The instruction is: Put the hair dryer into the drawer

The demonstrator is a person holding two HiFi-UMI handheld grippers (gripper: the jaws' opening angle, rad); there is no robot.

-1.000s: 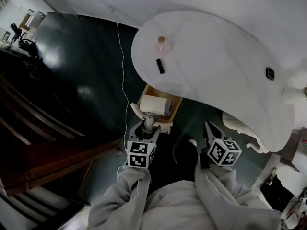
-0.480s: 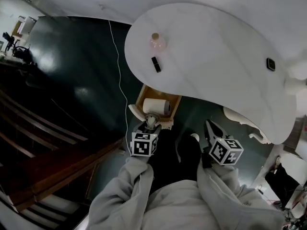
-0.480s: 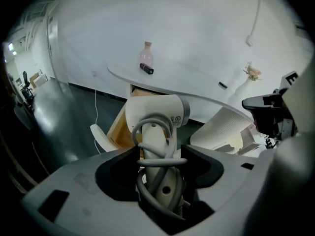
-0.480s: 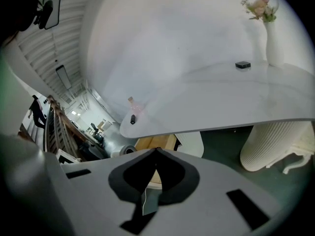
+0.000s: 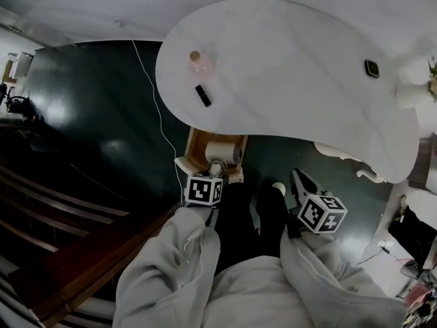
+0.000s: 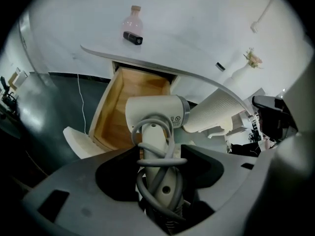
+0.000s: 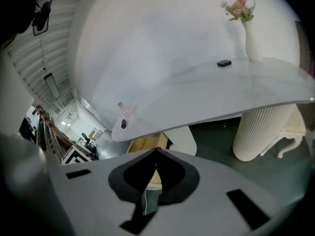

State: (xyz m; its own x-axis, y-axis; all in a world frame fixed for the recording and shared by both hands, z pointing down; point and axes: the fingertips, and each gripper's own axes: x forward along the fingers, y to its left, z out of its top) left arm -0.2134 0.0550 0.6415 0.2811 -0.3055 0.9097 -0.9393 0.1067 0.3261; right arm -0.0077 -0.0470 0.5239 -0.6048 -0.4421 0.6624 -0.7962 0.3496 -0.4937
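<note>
The white hair dryer (image 6: 156,113) has a grey cord wound round its handle. My left gripper (image 6: 160,150) is shut on that handle, and the dryer's barrel hangs over the open wooden drawer (image 6: 117,113). In the head view the hair dryer (image 5: 220,152) sits above the drawer (image 5: 194,144), which is pulled out from under the white table (image 5: 293,80), with the left gripper (image 5: 214,171) just behind it. My right gripper (image 5: 298,178) hovers to the right above the dark floor. In its own view the right gripper (image 7: 156,151) has its jaws met at the tips, with nothing between them.
On the table stand a pink bottle (image 5: 199,61), a small black stick (image 5: 203,96) and a small black device (image 5: 372,67). A vase of flowers (image 7: 250,33) stands at its far end above the ribbed white pedestal (image 7: 263,132). A white cable (image 5: 153,94) runs across the floor. Wooden stairs (image 5: 61,203) lie at the left.
My left gripper has sunk and tipped downward with the hair dryer, bringing it closer over the drawer. The head view has shifted. The right gripper has hardly moved.
</note>
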